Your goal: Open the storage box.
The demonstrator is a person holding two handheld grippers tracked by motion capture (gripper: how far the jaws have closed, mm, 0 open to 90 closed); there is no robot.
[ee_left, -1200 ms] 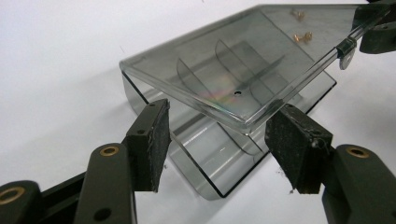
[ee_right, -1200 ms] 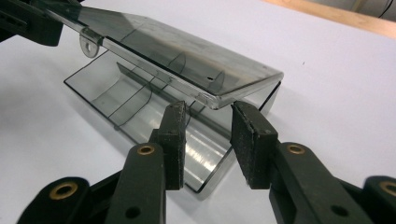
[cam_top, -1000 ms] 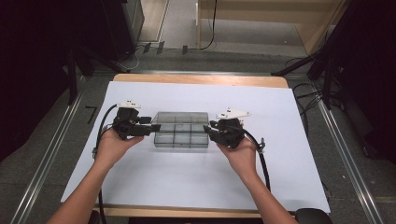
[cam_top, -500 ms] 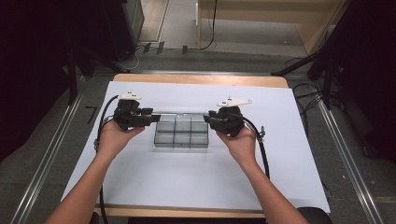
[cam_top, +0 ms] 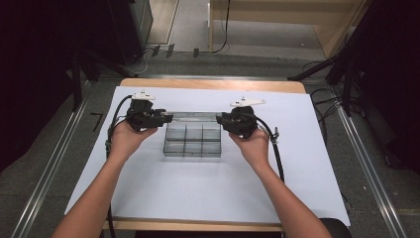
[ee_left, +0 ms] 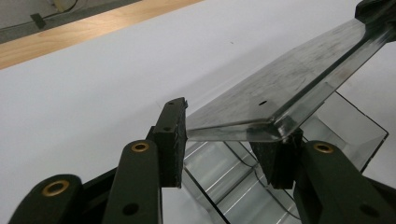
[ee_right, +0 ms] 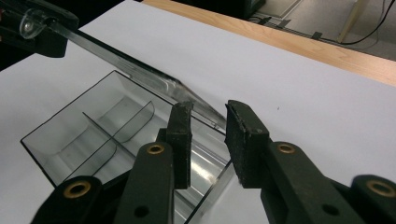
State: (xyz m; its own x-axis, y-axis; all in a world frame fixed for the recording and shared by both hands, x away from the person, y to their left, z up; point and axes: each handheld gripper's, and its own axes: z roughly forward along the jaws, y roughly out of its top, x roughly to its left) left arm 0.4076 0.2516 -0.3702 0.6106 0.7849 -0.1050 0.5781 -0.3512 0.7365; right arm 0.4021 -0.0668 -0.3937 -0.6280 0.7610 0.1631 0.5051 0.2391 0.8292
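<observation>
Presently the clear lid [cam_top: 190,117] is being gripped at both ends, left gripper [ee_left: 224,140] and right gripper [ee_right: 208,135] apparently clamped on it, above the compartment box [cam_top: 192,141] near the table's [cam_top: 163,198] far edge, presumably keeping it level.

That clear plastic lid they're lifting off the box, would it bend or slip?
The lid spans straight between both grippers without sagging, so probably stiff. Its glossy surface may be slippery. It looks thin, so likely light.
</observation>
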